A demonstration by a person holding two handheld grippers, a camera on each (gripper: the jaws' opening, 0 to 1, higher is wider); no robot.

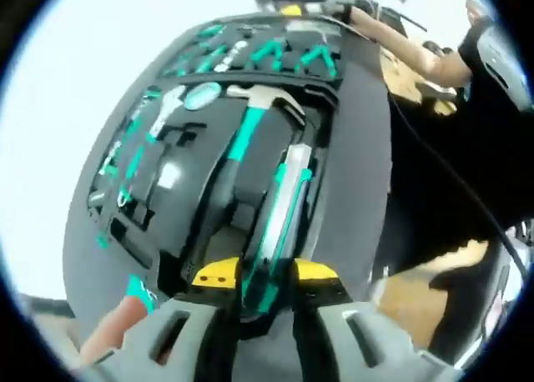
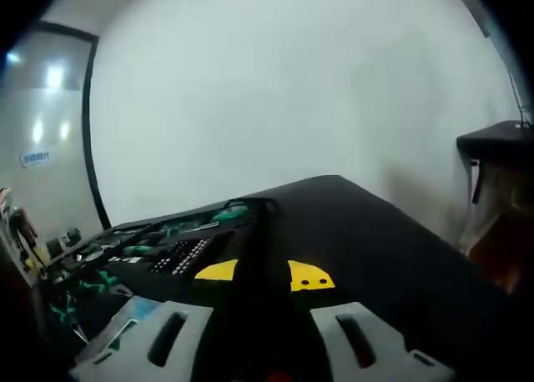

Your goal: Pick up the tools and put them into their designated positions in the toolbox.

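Note:
An open black toolbox lies on a dark table, with teal-handled tools set in its moulded slots. Among them are a hammer, a wrench and pliers in the far row. My left gripper is shut on the near end of a long silver and teal tool. This tool lies along the slot to the right of the hammer. My right gripper is shut and holds nothing. It hovers over the black table, with the toolbox to its left.
A person in black stands at the right of the table, one arm reaching over its far end. A fingertip shows beside my left gripper. A white wall rises behind the table, with a dark desk at the right.

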